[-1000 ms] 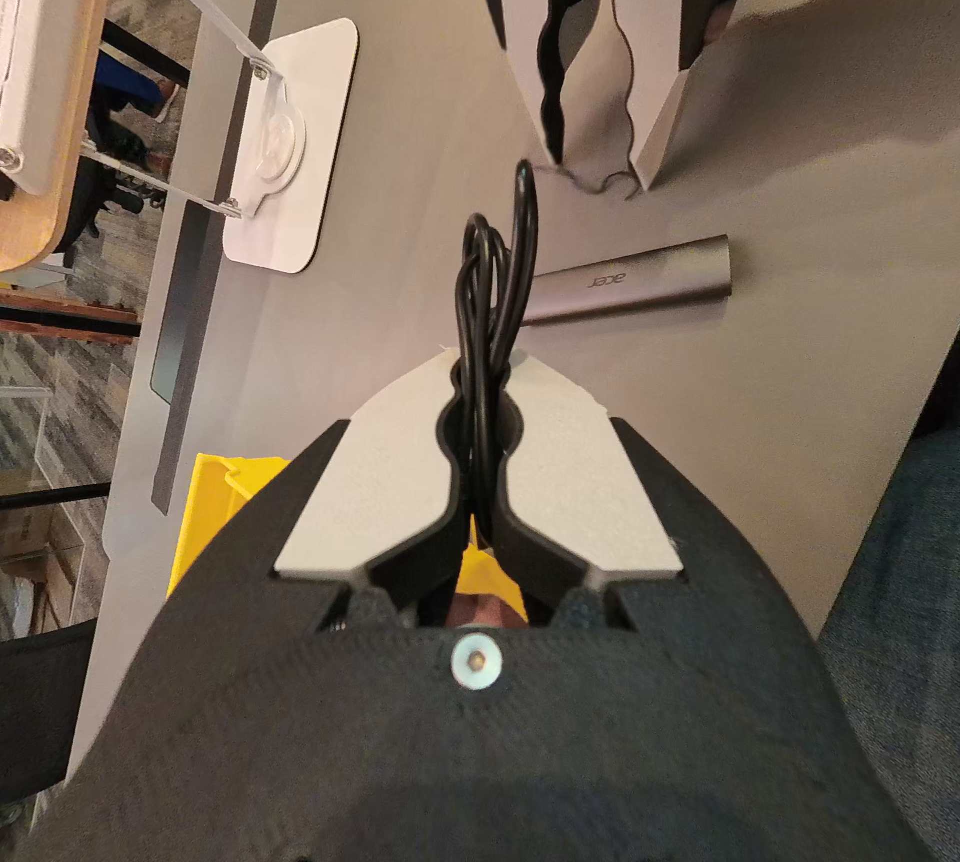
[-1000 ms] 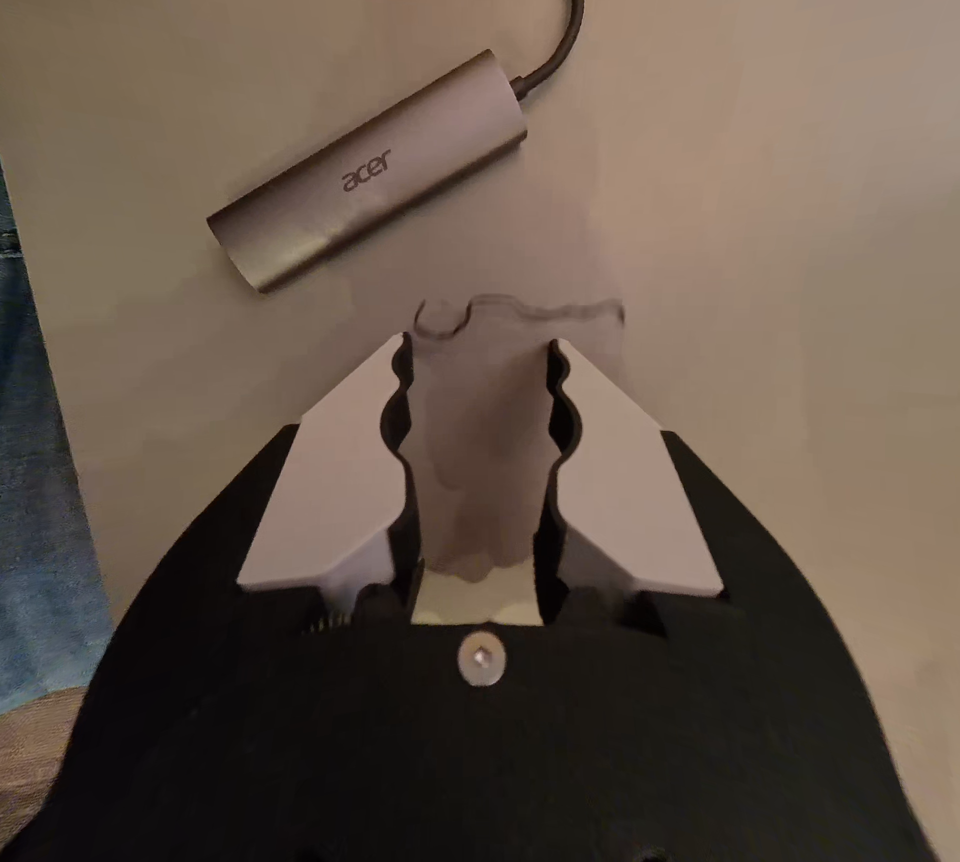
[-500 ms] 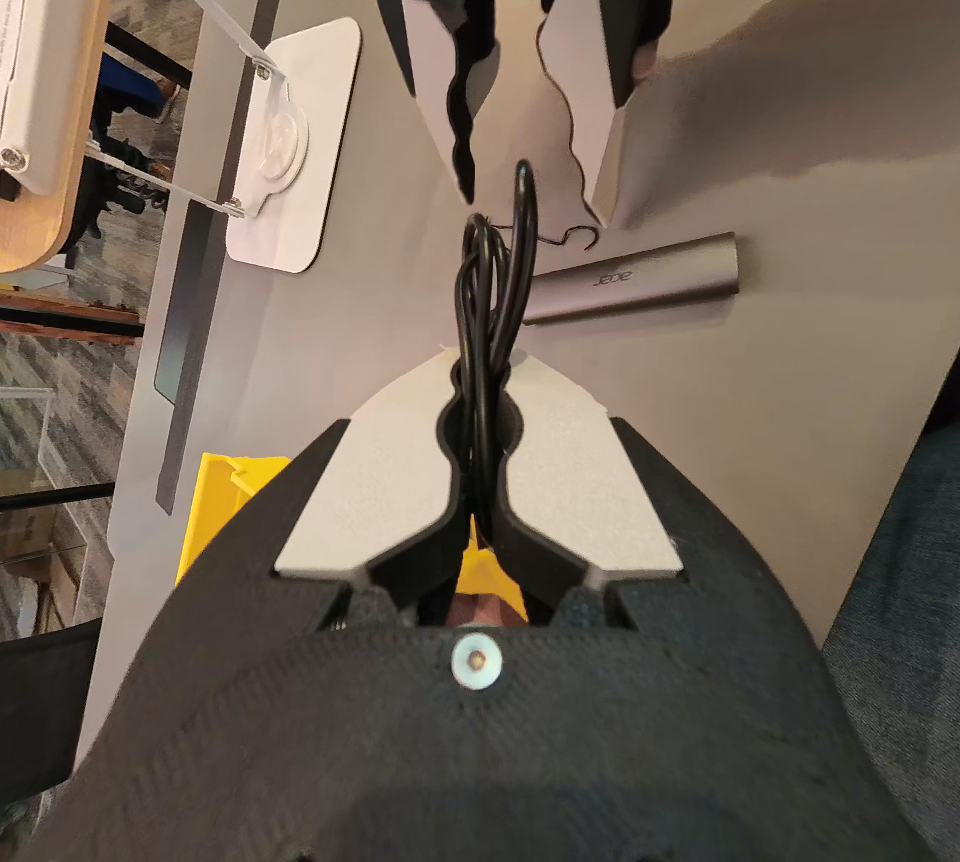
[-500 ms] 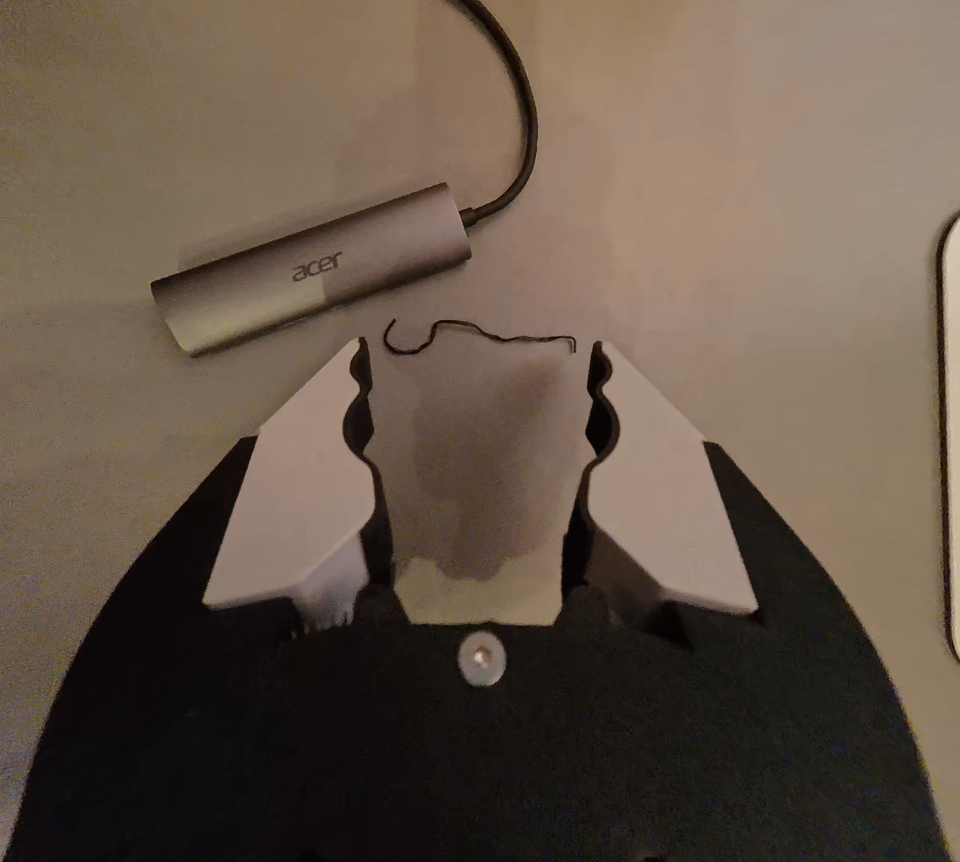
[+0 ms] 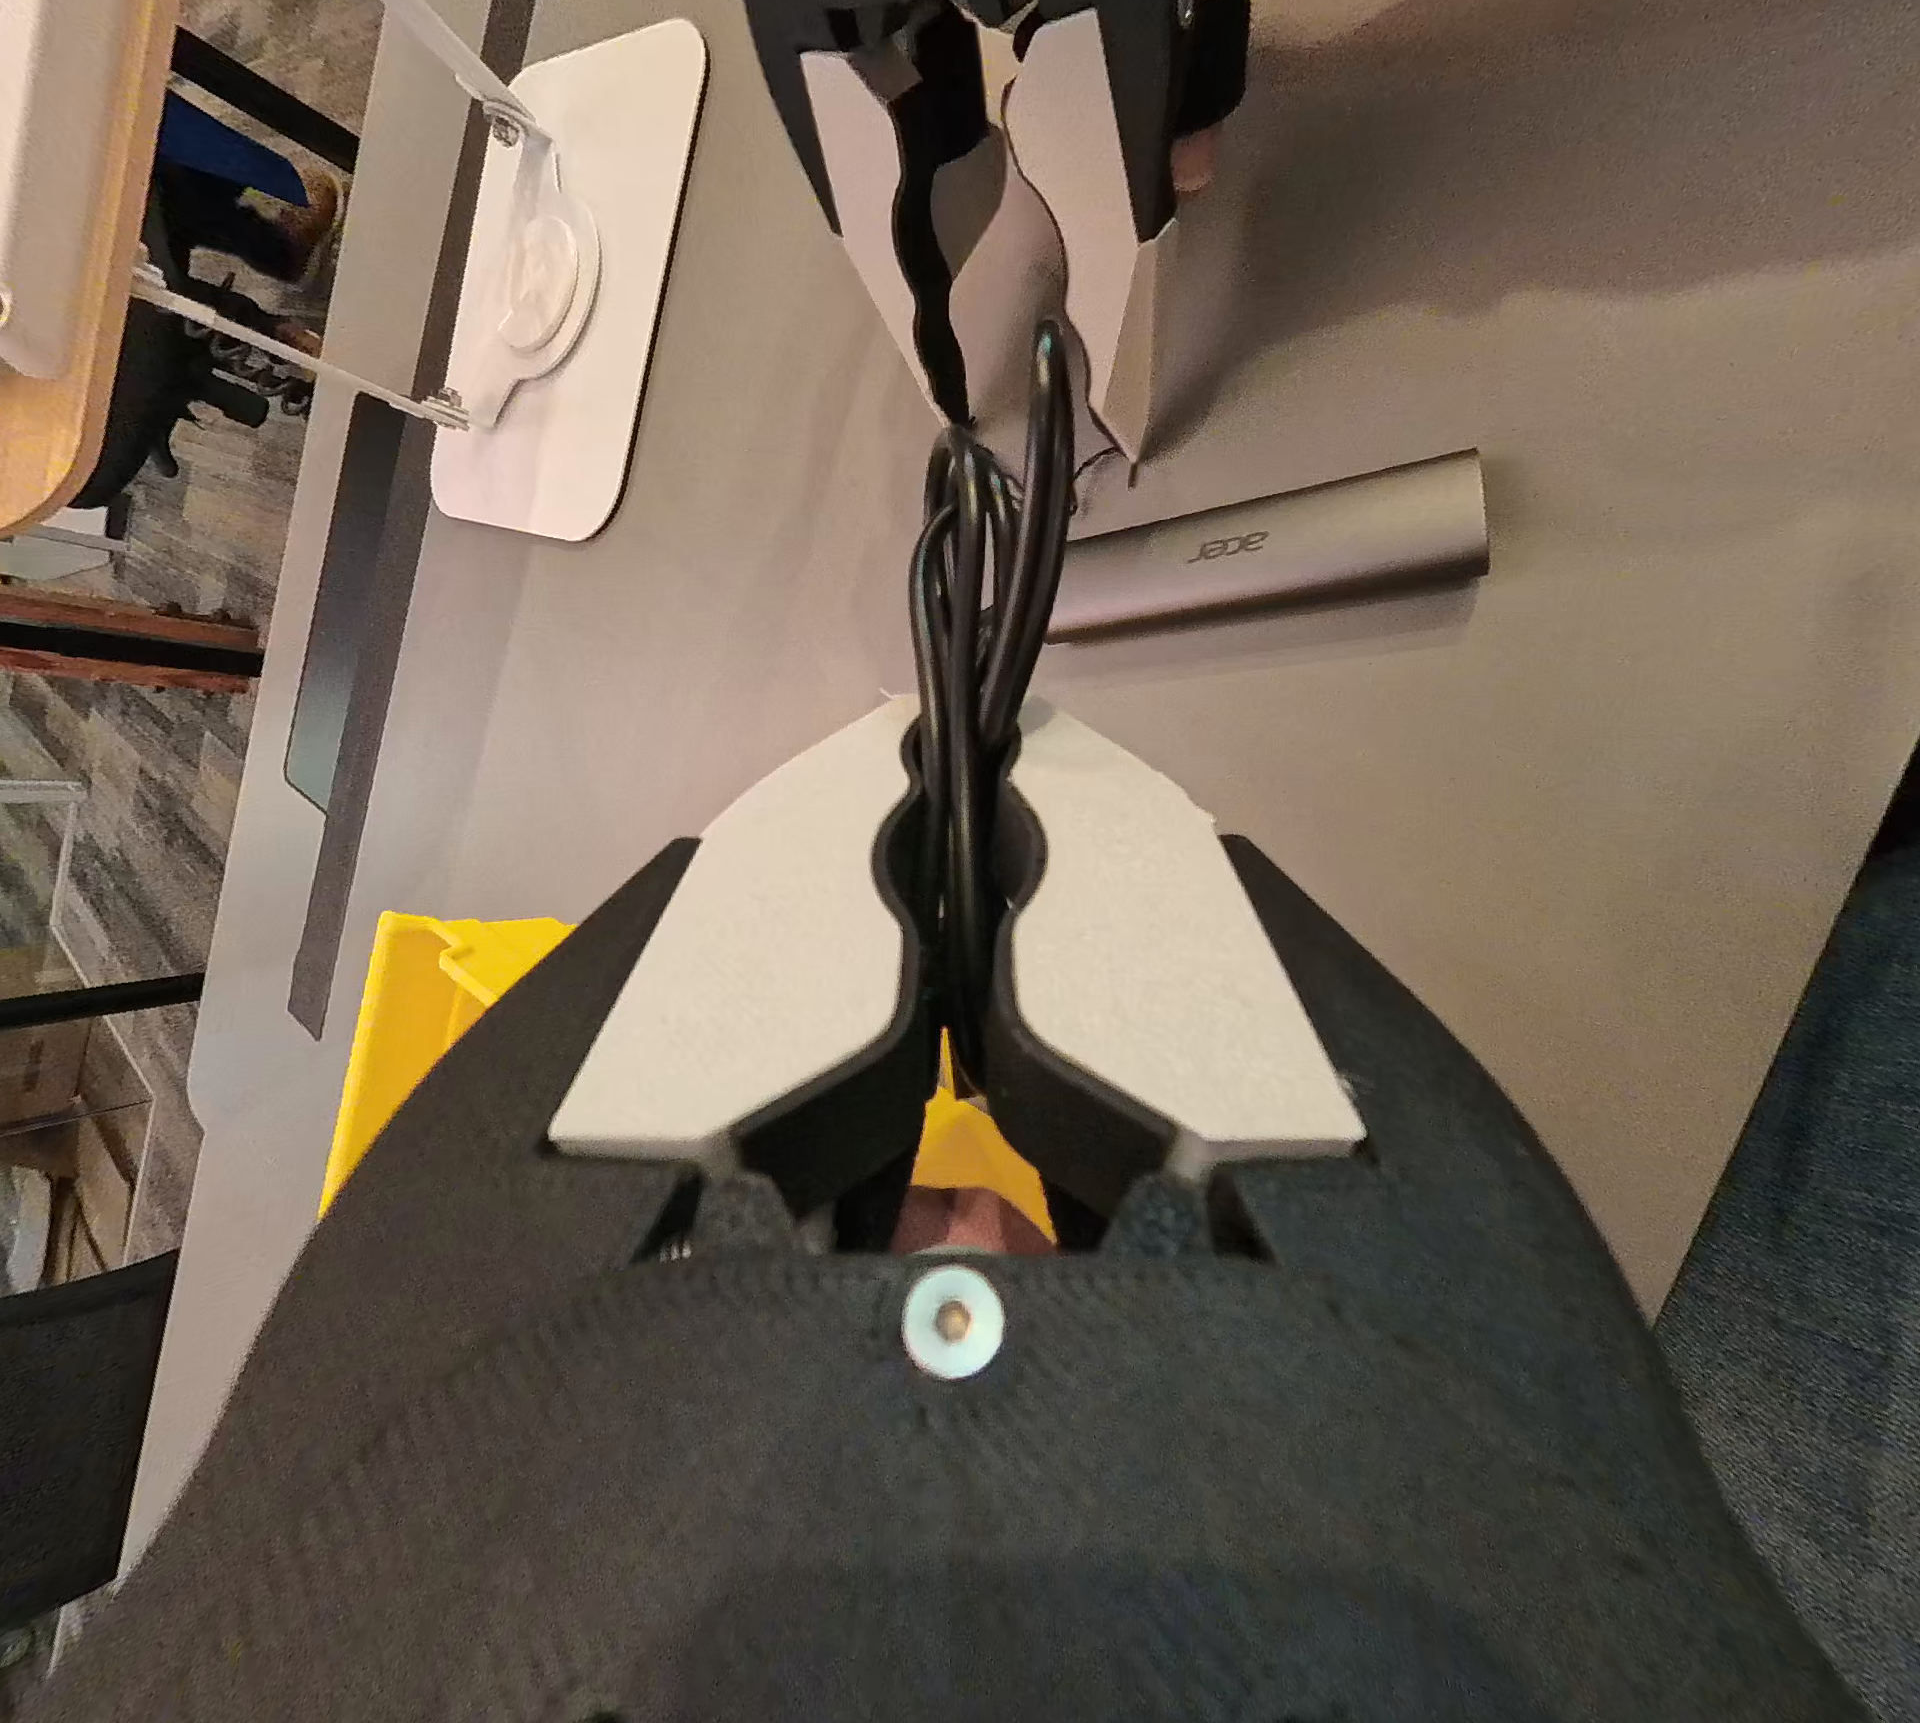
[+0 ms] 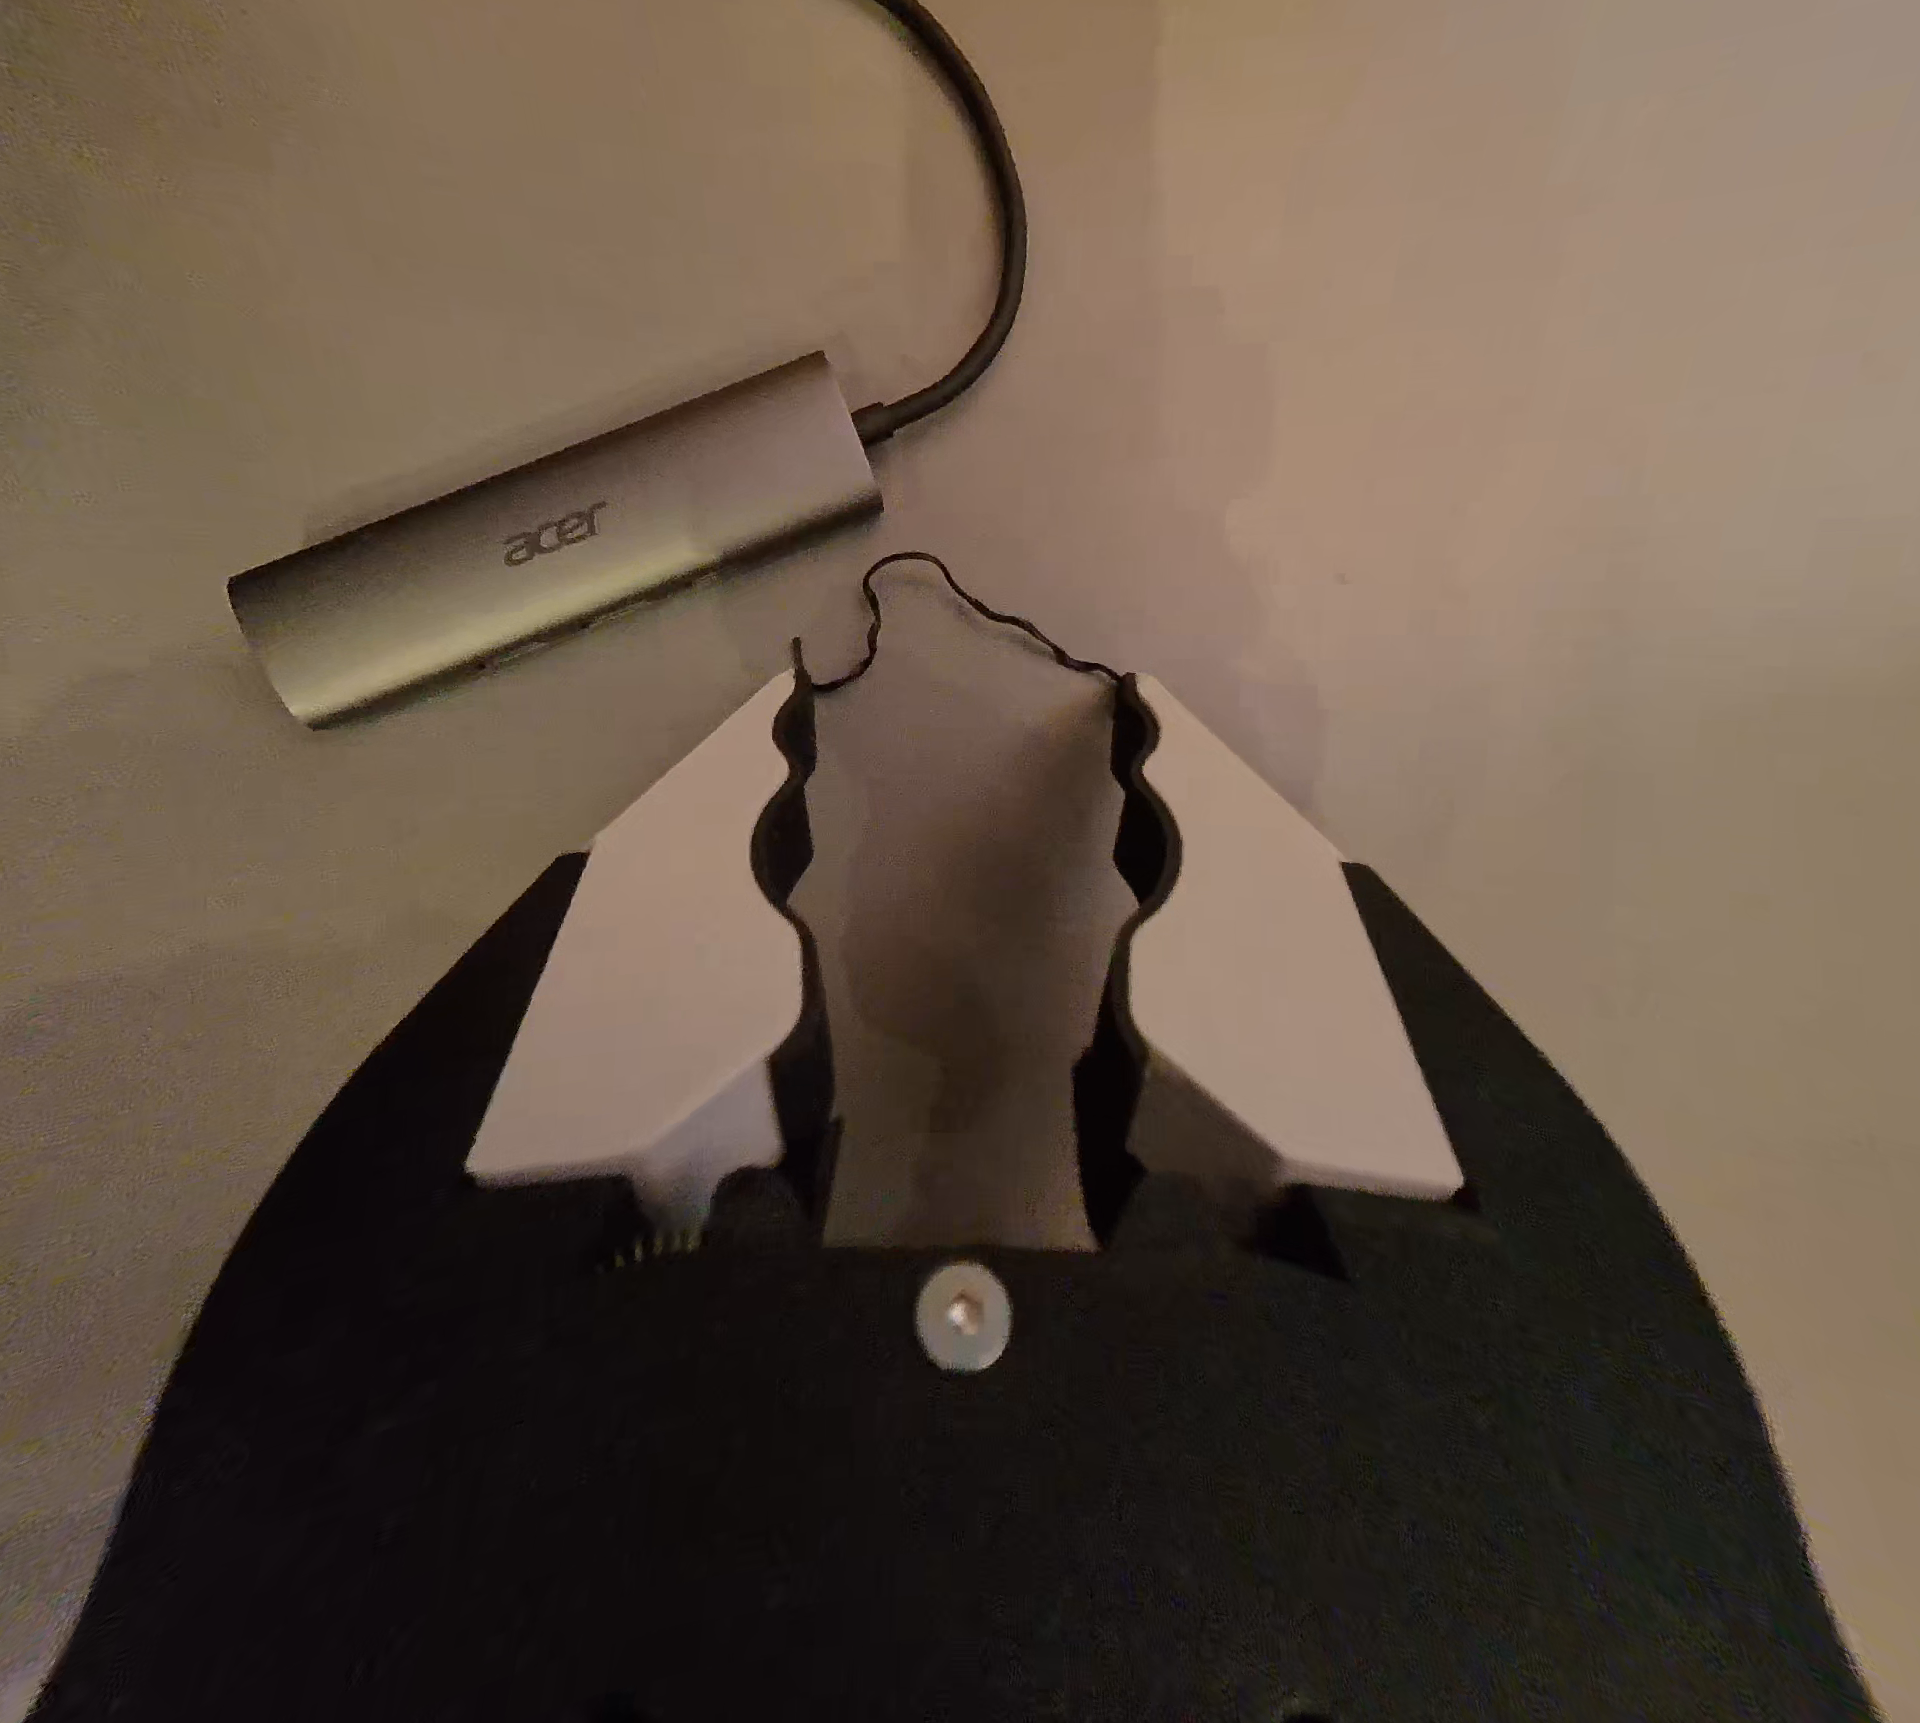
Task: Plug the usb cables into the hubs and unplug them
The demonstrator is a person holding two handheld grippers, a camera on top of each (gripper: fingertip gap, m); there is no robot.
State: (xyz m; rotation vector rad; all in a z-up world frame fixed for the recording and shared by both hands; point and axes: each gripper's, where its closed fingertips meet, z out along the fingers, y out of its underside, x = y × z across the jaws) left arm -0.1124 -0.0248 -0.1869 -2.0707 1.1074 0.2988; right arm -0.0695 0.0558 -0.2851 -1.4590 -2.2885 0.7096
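In the left wrist view my left gripper (image 5: 961,728) is shut on a coiled bundle of black USB cable (image 5: 987,551) that sticks out past its fingertips, above the table. A grey USB hub (image 5: 1278,546) lies flat on the table just beyond and to the right. My right gripper (image 5: 1039,437) comes in from the top, open, its tips on either side of the end of the bundle. In the right wrist view my right gripper (image 6: 961,676) is open and empty, just right of the hub (image 6: 551,541). The hub's own dark lead (image 6: 977,219) curves away to the top left.
A thin black thread (image 6: 956,603) hangs between my right fingertips. A white stand base (image 5: 566,281) sits on the grey table (image 5: 1558,842) at the far left. A yellow bin (image 5: 416,1029) lies under my left gripper. A person's leg in blue jeans (image 5: 1818,1154) is at the table's right edge. There is about 15 centimetres between the tips of the two grippers. The hub (image 6: 551,541) is about 5 centimetres from my right fingertips.
My right gripper has moved toward my left gripper, its tips now around the end of the cable bundle, and its jaws have opened wider. My left gripper and the hub have stayed put.
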